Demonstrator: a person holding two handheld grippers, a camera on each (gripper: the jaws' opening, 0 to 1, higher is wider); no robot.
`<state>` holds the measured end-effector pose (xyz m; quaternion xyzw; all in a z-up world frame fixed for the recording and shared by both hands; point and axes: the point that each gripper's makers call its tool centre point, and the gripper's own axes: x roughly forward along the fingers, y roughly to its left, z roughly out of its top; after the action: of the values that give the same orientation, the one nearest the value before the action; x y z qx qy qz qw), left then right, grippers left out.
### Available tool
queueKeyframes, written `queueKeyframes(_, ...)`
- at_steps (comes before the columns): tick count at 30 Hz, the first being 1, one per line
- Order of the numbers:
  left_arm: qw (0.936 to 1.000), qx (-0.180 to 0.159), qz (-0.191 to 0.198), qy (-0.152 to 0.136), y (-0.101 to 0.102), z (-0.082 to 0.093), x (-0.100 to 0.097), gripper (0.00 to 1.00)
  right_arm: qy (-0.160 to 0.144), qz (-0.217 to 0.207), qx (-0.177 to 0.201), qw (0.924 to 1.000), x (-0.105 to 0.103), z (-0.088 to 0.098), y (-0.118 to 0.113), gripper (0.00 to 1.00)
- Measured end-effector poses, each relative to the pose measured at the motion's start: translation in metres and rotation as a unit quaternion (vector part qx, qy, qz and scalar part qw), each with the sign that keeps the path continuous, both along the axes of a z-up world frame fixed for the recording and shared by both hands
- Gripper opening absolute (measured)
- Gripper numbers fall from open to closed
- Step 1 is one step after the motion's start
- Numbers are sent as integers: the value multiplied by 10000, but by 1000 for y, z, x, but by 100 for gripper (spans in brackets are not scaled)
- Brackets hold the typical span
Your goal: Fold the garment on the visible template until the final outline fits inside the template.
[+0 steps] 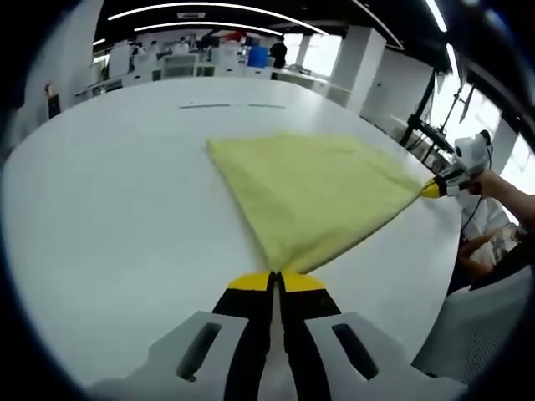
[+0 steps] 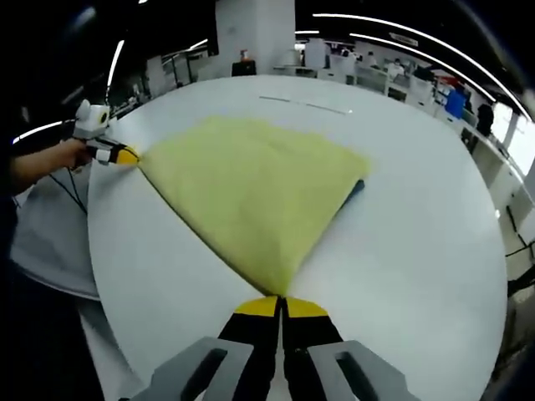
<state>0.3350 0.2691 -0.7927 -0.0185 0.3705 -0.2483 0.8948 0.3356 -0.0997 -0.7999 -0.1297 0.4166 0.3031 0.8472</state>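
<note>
A pale yellow garment (image 1: 313, 188) lies spread on the round white table (image 1: 109, 209), pulled taut between two corners. My left gripper (image 1: 276, 280) is shut on the near corner in the left gripper view. My right gripper (image 1: 432, 190), held by a hand, pinches the corner at the right edge. In the right gripper view the garment (image 2: 251, 188) fans out from my right gripper (image 2: 282, 305), which is shut on its corner. The left gripper (image 2: 125, 155) grips the far left corner there. A dark blue strip (image 2: 358, 189) peeks from under the cloth's right corner.
A thin dark line (image 1: 234, 105) marks the table beyond the garment, also seen as a line (image 2: 305, 104) in the right gripper view. The table's edge (image 2: 109, 276) runs close to both grippers. A person's arm (image 1: 510, 192) reaches in at the right. Desks and pillars stand beyond.
</note>
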Motion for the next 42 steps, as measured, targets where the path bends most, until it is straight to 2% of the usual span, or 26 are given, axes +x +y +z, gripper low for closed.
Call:
queueKeyframes(3, 10000, 2, 54, -50, 3, 2, -1, 4, -58, -29, -14, 10000, 1, 1, -1, 0)
queueKeyframes(5, 9999, -7, 66, -111, 4, 5, -1, 7, -98, -175, 140, 9997, 4, 4, 1, 2)
queueKeyframes(11, 9995, -184, 50, -264, 1, 14, 0, 21, -234, -307, 596, 9975, 10, 21, 11, 24)
queueKeyframes(17, 9979, -308, -103, -560, -11, 37, 0, 37, -414, -133, 931, 9947, 11, 44, 27, 47)
queueKeyframes(21, 9968, -207, -247, -738, -14, 49, -1, 46, -510, -50, 1179, 9917, 9, 63, 38, 56)
queueKeyframes(27, 9945, -241, -429, -919, -21, 69, -4, 60, -641, 23, 1358, 9886, 5, 85, 48, 71)
queueKeyframes(32, 9934, -263, -417, -1040, -19, 79, -3, 70, -743, 62, 1509, 9857, 0, 100, 55, 82)
queueKeyframes(36, 9926, -366, -297, -1117, -19, 88, -5, 79, -787, 91, 1543, 9848, -4, 107, 58, 85)
queueKeyframes(40, 9934, -444, -320, -1008, -25, 91, -14, 85, -827, 62, 1581, 9839, -6, 109, 58, 90)
queueKeyframes(42, 9927, -710, -277, -930, -30, 97, -18, 87, -834, 58, 1568, 9841, -8, 109, 59, 92)
